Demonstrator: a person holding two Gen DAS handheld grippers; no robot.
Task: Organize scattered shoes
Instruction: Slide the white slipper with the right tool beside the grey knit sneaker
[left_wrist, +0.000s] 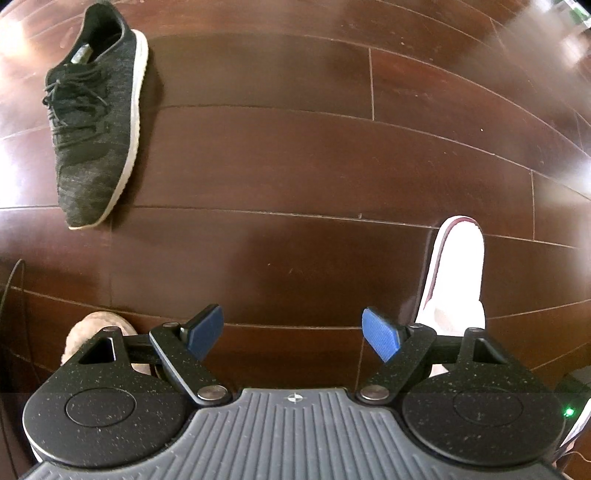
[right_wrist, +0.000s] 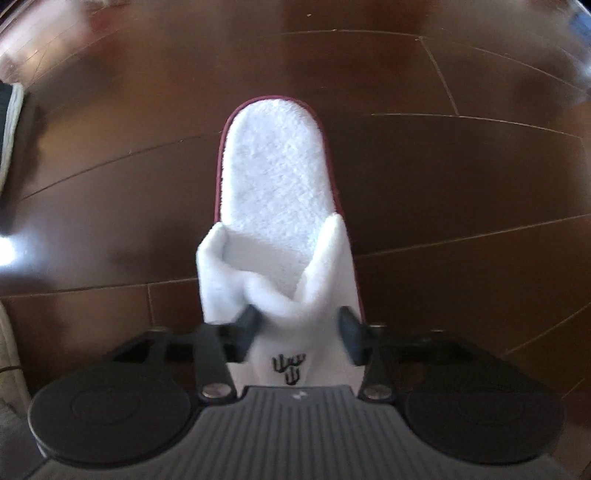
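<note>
1. The wooden floor (left_wrist: 295, 166) is carrying shoes lying well apart, so the sorting is looking far from finished.
2. The black sneaker (left_wrist: 96, 114) is lying alone on the floor, untouched and unpaired, ahead and to the left of the left gripper.
3. The white slipper (right_wrist: 275, 177) is sitting between the right gripper (right_wrist: 297, 336) jaws, which are pinching its bunched upper; whether it is lifting off the floor cannot be told.
4. The left gripper (left_wrist: 293, 334) is hovering with jaws wide, gripping nothing.
5. A tan fuzzy slipper (left_wrist: 92, 332) is peeking from behind the left gripper.
</note>
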